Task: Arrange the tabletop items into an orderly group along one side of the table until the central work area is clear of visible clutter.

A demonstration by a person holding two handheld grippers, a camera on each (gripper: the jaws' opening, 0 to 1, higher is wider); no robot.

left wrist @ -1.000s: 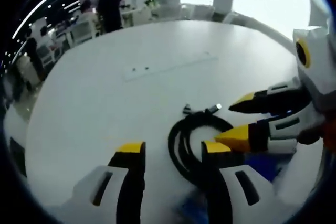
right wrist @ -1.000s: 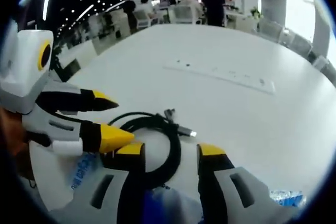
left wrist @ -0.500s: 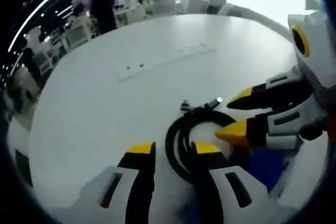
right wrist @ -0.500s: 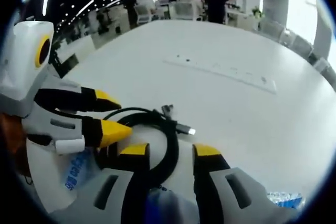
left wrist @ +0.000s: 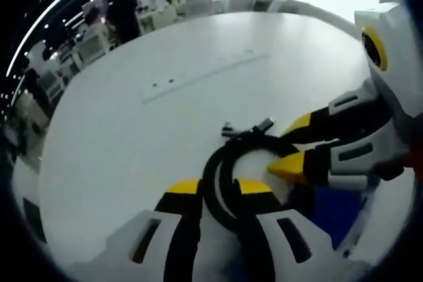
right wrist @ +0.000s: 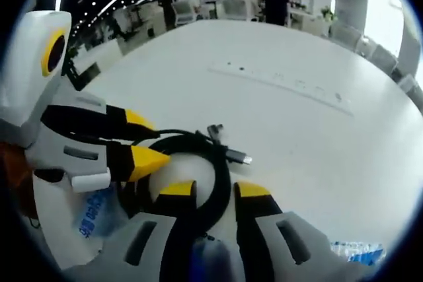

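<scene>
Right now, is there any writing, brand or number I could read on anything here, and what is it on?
Blue print on the white packet beside the coiled black cable: too blurred to read.
Blue marks on the clear wrapper at the table edge: too small to read.
Nothing else carries legible text.

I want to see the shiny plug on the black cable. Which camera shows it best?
The right gripper view: the coiled black cable ends in a silver plug that lies clear on the white table, beyond the right gripper. In the left gripper view the plug is smaller and darker, beside the right gripper's yellow tip.
</scene>
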